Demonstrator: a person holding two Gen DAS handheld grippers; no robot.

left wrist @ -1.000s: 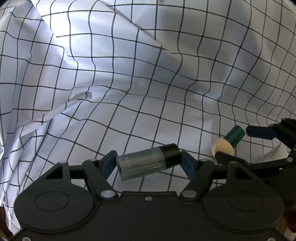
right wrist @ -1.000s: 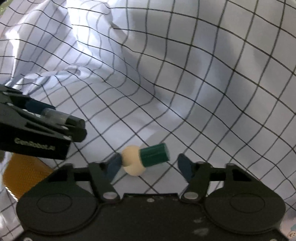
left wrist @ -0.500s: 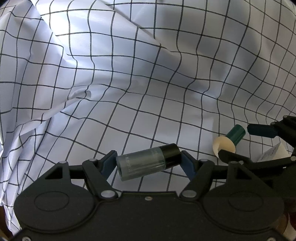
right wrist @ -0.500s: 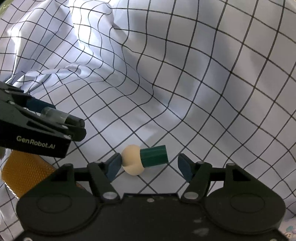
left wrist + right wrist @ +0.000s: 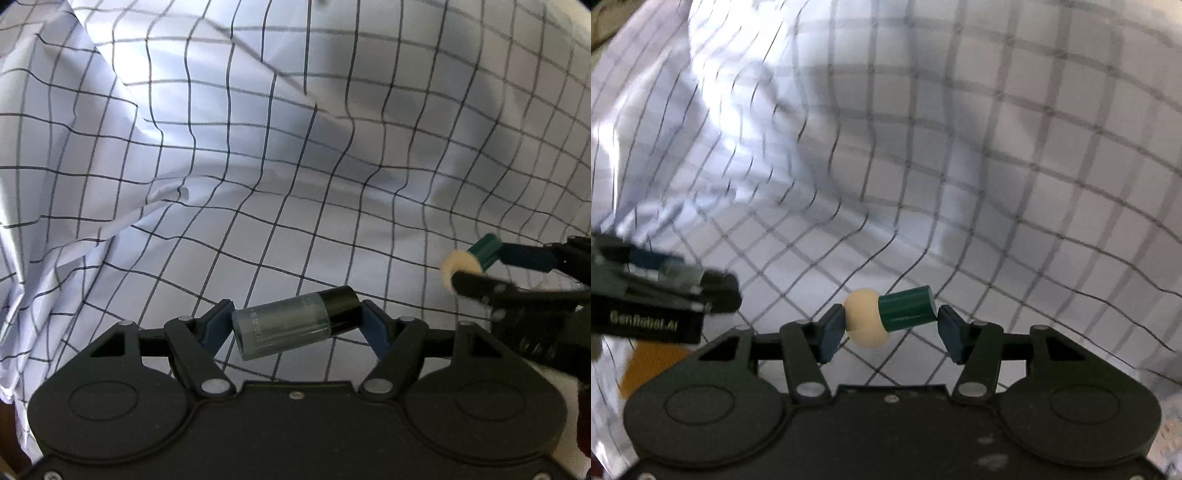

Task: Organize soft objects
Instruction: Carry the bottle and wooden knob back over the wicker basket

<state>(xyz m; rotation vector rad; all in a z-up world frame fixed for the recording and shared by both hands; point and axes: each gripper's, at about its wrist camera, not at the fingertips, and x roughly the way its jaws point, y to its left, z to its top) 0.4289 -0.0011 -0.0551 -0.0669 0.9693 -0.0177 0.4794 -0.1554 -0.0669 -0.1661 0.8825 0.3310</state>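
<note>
A rumpled white cloth with a black grid (image 5: 258, 166) fills both views. My left gripper (image 5: 295, 321) is shut on a small clear bottle with a black cap (image 5: 284, 328), held crosswise between the blue pads just above the cloth. My right gripper (image 5: 890, 325) has its jaws closing on a little cream ball with a dark green cap (image 5: 905, 308); both pads touch its ends. In the left wrist view that piece (image 5: 484, 251) hangs clear of the cloth in the right gripper (image 5: 480, 266). The left gripper (image 5: 701, 284) shows blurred at the right wrist view's left edge.
The checked cloth (image 5: 960, 184) rises in soft folds behind both grippers. A yellow-orange patch (image 5: 646, 365) shows under the cloth's edge at the lower left of the right wrist view.
The right gripper's jaws have come in onto the cream-and-green piece and it has lifted off the cloth. The left gripper and its bottle have stayed put.
</note>
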